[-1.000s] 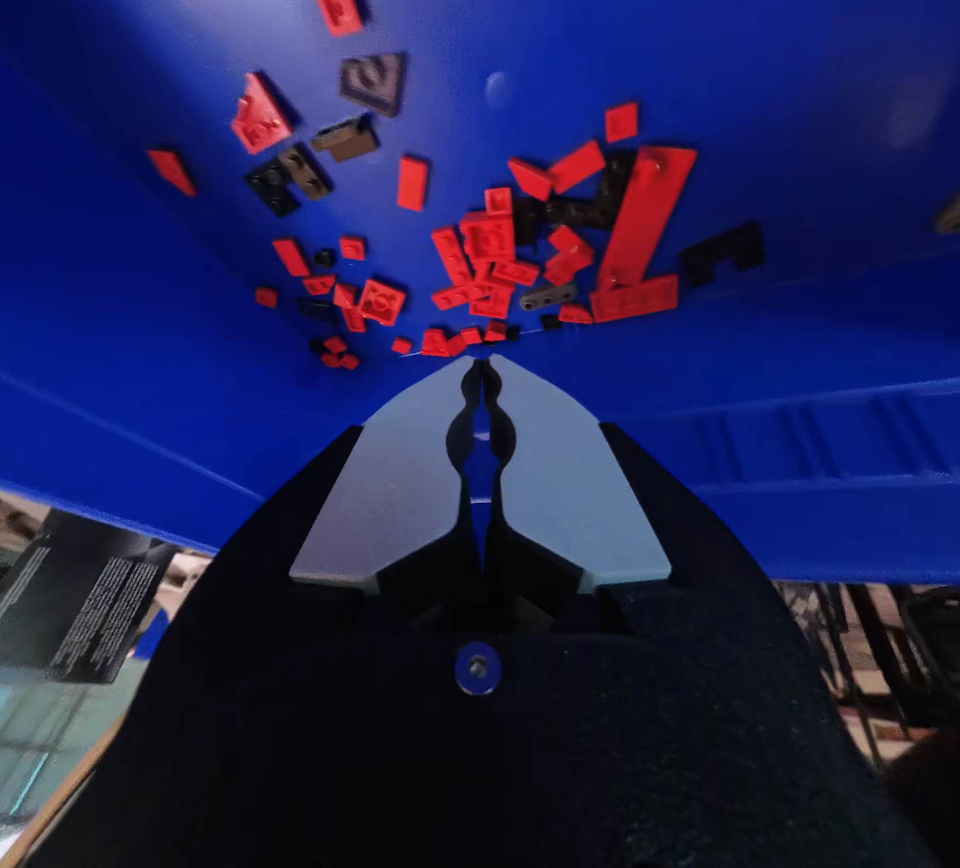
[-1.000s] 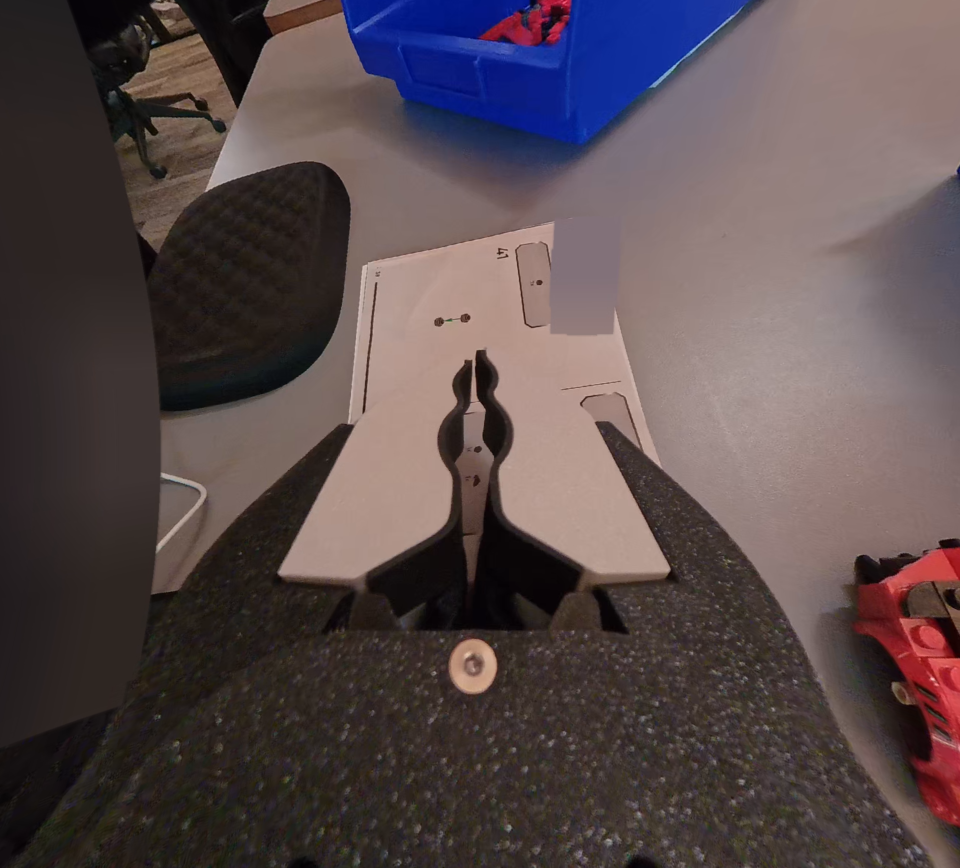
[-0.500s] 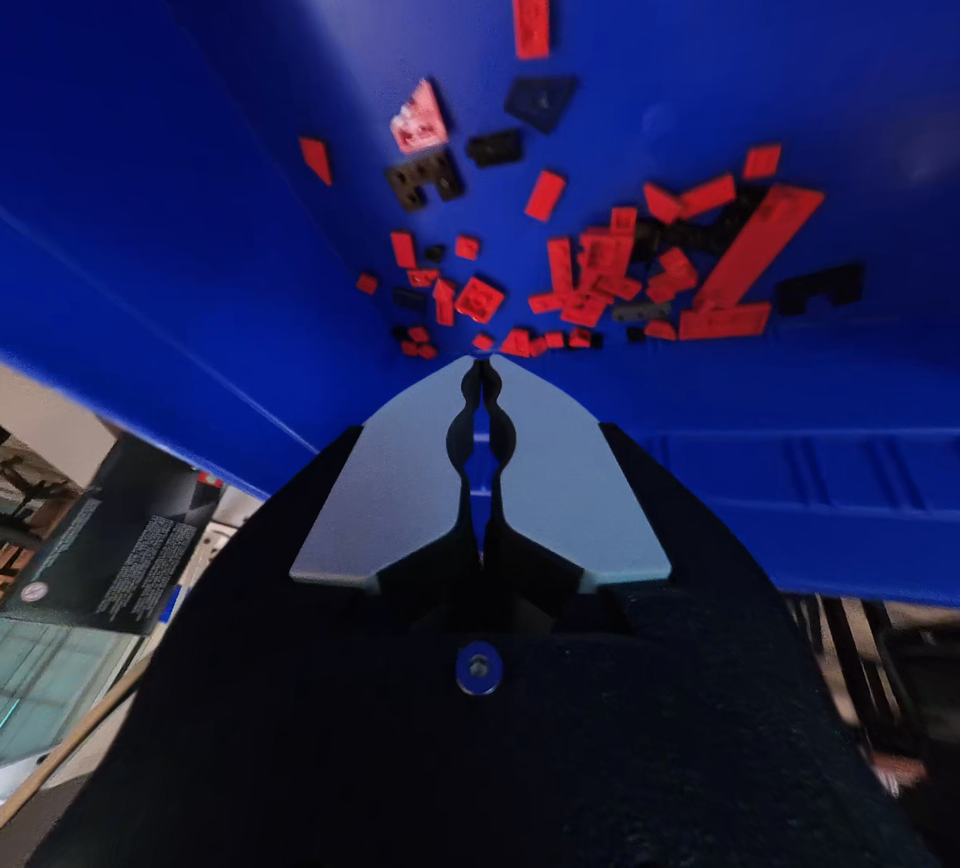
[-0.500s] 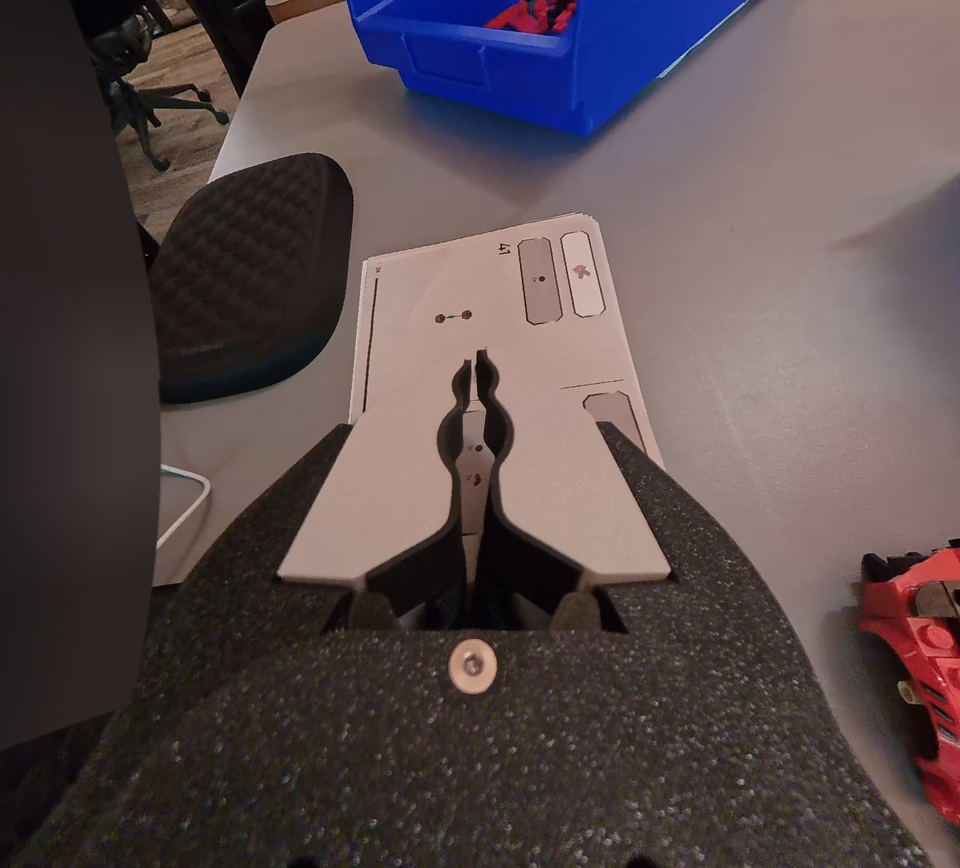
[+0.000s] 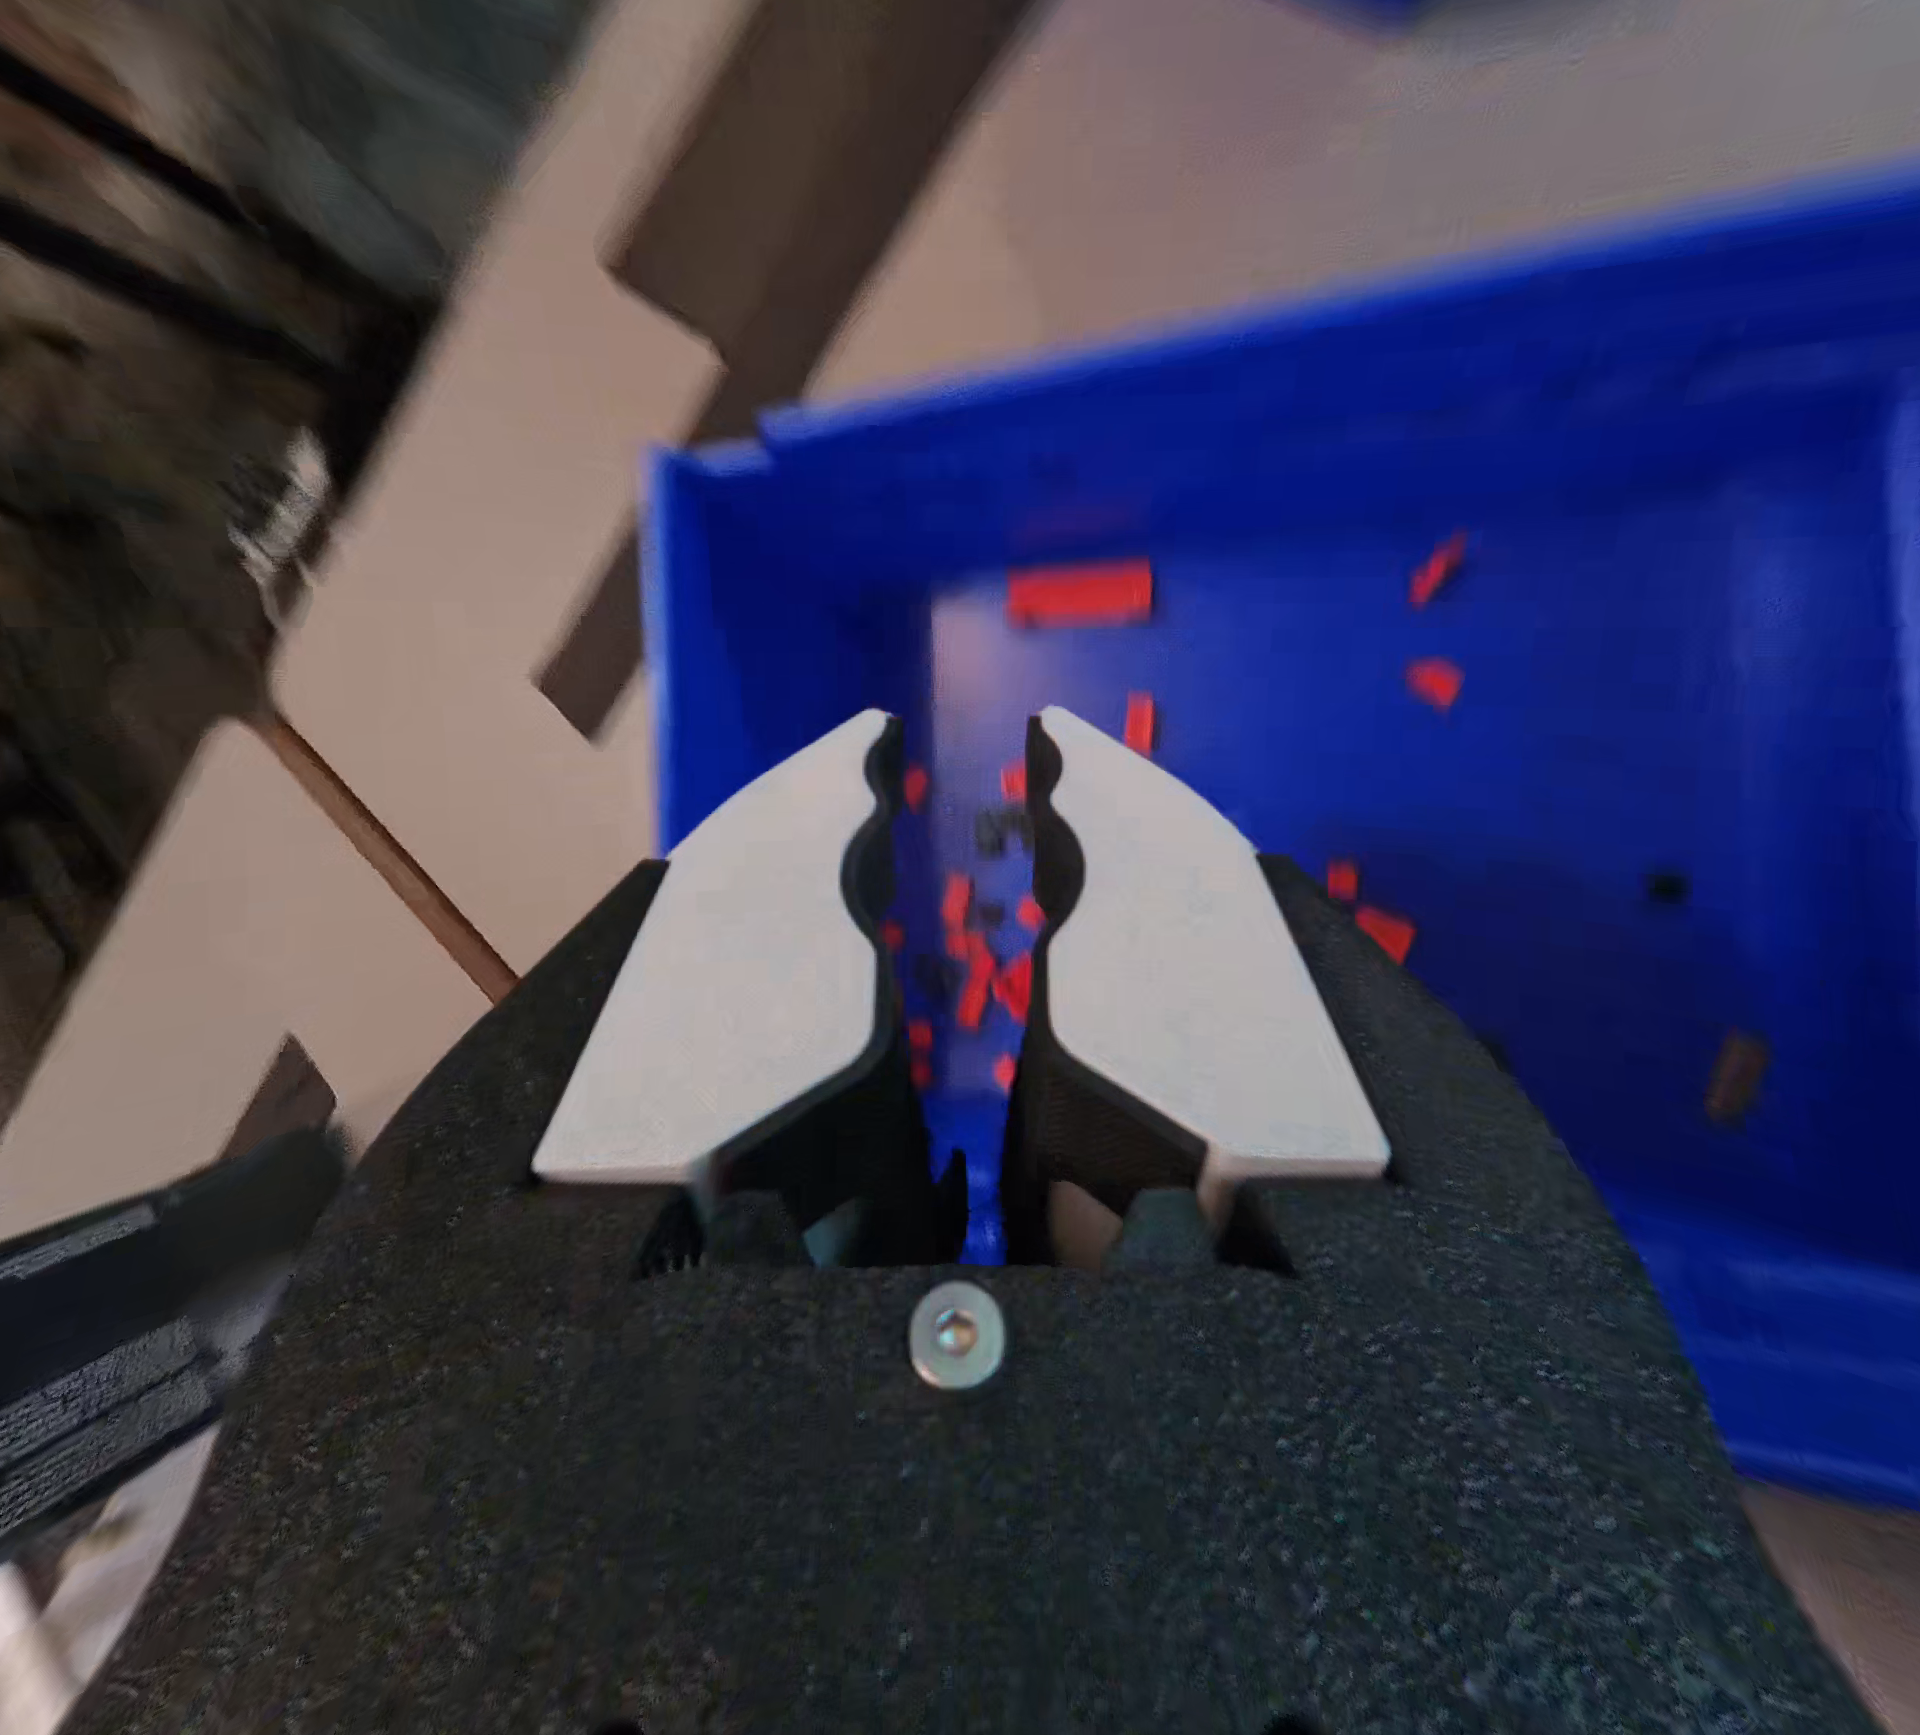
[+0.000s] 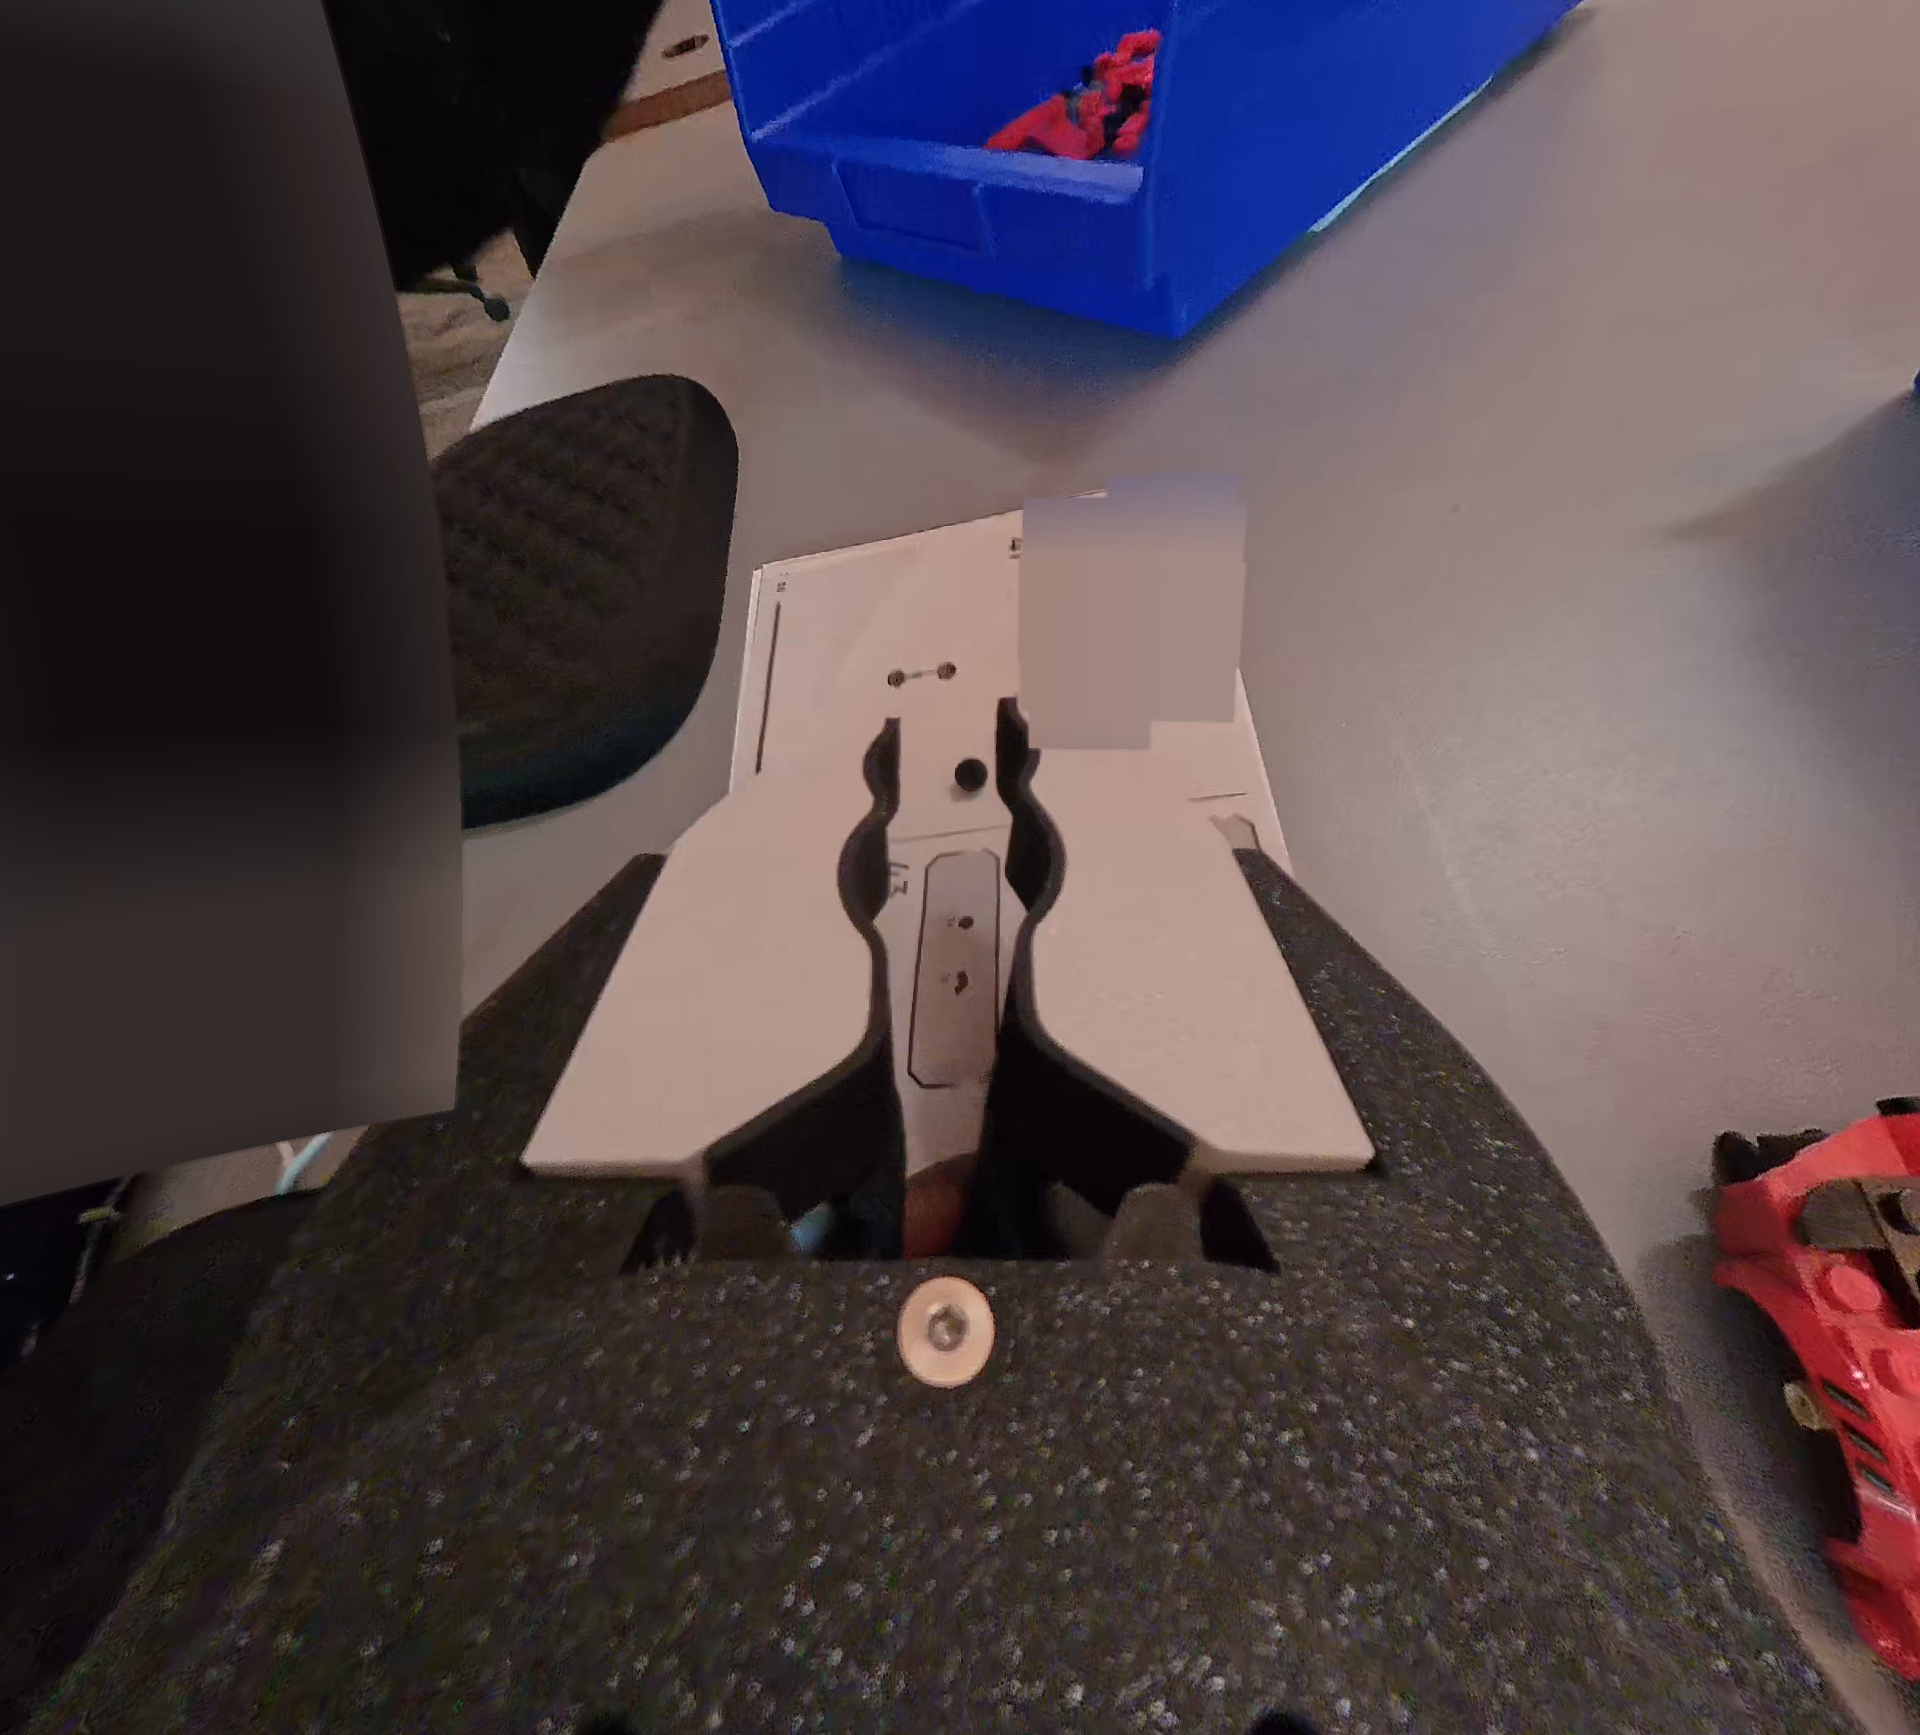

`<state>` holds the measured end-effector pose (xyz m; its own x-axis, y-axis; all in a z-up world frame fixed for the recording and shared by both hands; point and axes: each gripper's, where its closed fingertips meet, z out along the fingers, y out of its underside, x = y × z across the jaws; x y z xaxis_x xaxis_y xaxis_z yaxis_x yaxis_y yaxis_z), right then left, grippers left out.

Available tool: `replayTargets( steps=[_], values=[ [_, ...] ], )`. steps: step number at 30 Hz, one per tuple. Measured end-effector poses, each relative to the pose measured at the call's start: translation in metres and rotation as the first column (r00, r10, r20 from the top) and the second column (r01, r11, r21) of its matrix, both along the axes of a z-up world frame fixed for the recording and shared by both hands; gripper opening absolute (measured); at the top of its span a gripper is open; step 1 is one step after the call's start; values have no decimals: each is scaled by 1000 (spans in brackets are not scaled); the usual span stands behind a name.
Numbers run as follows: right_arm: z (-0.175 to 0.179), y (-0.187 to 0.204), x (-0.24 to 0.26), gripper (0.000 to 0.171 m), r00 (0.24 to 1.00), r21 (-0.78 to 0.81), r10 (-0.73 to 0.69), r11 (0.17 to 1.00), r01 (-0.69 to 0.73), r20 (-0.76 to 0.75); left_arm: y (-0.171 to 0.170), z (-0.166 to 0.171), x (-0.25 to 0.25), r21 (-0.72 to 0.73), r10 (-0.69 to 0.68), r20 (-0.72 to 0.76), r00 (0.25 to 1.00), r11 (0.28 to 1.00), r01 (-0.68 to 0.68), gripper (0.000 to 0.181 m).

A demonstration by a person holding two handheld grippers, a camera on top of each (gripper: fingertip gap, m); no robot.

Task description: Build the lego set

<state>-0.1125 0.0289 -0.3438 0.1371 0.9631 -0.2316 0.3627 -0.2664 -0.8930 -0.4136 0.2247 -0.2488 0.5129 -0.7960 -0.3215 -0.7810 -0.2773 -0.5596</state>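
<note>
Here my left gripper (image 5: 961, 729), jaws slightly parted and empty, overlooks the blue bin (image 5: 1351, 397); I should isolate one red plate (image 5: 1081, 592) first.

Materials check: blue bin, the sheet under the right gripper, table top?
Blue bin: looks like moulded plastic, semi-gloss; ribbed walls and soft highlights.
Sheet: printed paper, matte white, lying flat with thin edges, possibly several pages.
Table: smooth grey top with faint sheen, probably laminate; cannot tell for sure.
</note>
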Motion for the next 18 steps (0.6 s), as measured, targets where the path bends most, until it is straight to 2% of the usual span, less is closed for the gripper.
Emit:
replayTargets(
  steps=[2, 4, 7, 9, 10, 11, 12, 14, 16, 18],
  values=[
    [10, 1, -6, 26, 1000, -18, 12, 1000, -12, 0, 2, 53, 2, 190, 2, 212, 977, 981, -44, 29],
    [23, 3, -19, 38, 997, -37, 47, 998, -45, 56, -1, 106, -14, 327, 27, 411, 911, 929, -175, 39],
    [53, 12, -54, 54, 969, -23, 133, 991, -131, 208, -19, 160, -49, 412, 37, 628, 777, 831, -373, 75],
    [74, 23, -92, 64, 937, -8, 188, 981, -194, 296, -34, 174, -67, 426, 16, 717, 697, 781, -457, 89],
    [84, 30, -116, 67, 922, 0, 213, 974, -225, 322, -41, 173, -73, 422, 13, 736, 677, 773, -474, 97],
    [93, 36, -142, 66, 910, 10, 241, 966, -260, 336, -45, 171, -78, 436, 8, 724, 690, 769, -467, 105],
    [100, 43, -170, 64, 898, 23, 279, 952, -305, 340, -47, 172, -90, 431, 45, 721, 692, 752, -498, 106],
    [103, 54, -224, 53, 855, 45, 374, 908, -416, 360, -49, 179, -112, 398, 109, 761, 640, 700, -593, 101],
    [86, 54, -262, 37, 746, -11, 519, 823, -567, 418, -56, 177, -117, 397, 111, 753, 648, 709, -583, 100],
    [62, 55, -284, 32, 614, -89, 628, 730, -678, 479, -59, 173, -132, 392, 156, 750, 643, 678, -621, 97]
  ],
)
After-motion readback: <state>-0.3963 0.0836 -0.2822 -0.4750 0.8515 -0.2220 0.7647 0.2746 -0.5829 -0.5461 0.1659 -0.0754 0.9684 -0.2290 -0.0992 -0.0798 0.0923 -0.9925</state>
